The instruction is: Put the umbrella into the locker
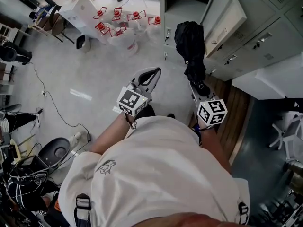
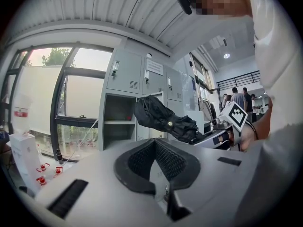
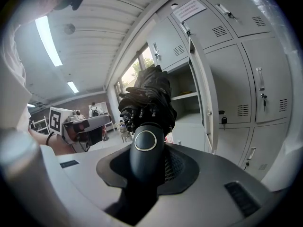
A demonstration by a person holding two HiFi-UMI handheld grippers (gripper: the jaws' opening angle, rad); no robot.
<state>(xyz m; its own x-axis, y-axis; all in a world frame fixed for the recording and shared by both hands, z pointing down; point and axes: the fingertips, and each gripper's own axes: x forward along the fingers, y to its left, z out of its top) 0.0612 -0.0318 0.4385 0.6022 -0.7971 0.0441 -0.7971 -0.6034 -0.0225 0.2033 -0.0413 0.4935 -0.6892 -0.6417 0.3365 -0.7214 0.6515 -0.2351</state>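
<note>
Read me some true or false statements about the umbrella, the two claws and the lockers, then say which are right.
1. The right claw grips the black folded umbrella by its handle. True.
2. The left claw holds a bottle. False: it is shut on nothing.
3. One grey metal locker stands open. True.
4. The umbrella already lies on the locker's shelf. False: it is outside, in front of the open compartment.
</note>
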